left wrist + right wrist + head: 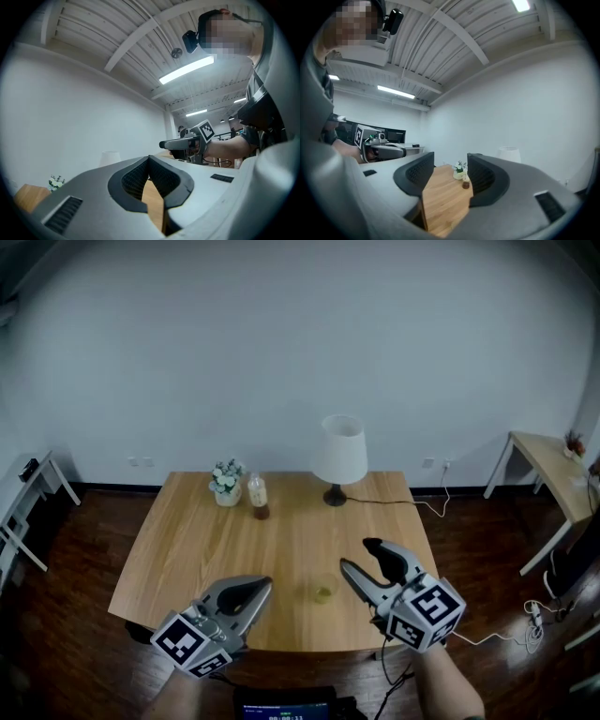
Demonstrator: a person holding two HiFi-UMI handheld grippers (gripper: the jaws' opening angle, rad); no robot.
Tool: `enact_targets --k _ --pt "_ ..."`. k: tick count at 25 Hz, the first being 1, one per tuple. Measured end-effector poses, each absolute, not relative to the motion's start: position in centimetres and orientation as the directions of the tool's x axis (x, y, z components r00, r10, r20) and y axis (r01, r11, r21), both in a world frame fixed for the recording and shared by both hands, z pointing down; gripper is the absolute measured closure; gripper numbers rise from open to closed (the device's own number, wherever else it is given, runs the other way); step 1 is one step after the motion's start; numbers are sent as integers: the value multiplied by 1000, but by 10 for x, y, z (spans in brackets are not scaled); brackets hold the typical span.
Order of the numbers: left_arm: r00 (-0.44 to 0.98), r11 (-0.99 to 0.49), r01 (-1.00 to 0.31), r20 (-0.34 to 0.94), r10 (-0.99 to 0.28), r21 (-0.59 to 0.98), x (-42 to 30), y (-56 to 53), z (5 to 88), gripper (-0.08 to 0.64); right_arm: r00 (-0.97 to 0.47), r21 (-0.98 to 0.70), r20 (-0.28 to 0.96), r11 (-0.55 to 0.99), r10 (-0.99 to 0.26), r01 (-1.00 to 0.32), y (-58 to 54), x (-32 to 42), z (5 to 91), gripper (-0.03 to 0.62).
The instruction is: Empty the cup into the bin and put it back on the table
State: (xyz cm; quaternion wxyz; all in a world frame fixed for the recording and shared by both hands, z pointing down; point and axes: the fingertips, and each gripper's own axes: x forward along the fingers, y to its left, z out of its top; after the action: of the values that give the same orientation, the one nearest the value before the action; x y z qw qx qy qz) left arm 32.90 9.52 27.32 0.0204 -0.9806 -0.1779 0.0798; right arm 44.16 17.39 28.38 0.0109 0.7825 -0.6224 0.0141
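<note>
A small clear cup with something greenish in it stands on the wooden table, near the front edge. My right gripper hovers just right of the cup, open, with nothing between its fingers; in the right gripper view only the tabletop shows through the gap. My left gripper is shut and empty, left of the cup over the front edge. In the left gripper view its jaws meet, and the right gripper shows beyond. The cup appears in neither gripper view.
At the table's back stand a white lamp, a small flower pot, a clear bottle and a little dark jar. The lamp's cable trails off to the right. A side table stands at right, a white rack at left.
</note>
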Motion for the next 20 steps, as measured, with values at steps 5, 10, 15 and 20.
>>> enact_targets --k 5,10,15,20 --pt "925 -934 354 -133 357 -48 344 84 278 560 208 -22 89 -211 -974 -977 159 453 300 305" --pt "924 -934 356 -138 357 -33 359 65 284 560 249 -37 119 -255 -961 -966 147 468 312 305" --pt "920 -930 368 -145 364 0 374 39 296 560 285 -40 181 -296 -941 -954 132 479 337 305" --pt "906 -910 413 -114 407 34 385 31 318 560 315 -52 236 -336 -919 -941 124 487 367 305"
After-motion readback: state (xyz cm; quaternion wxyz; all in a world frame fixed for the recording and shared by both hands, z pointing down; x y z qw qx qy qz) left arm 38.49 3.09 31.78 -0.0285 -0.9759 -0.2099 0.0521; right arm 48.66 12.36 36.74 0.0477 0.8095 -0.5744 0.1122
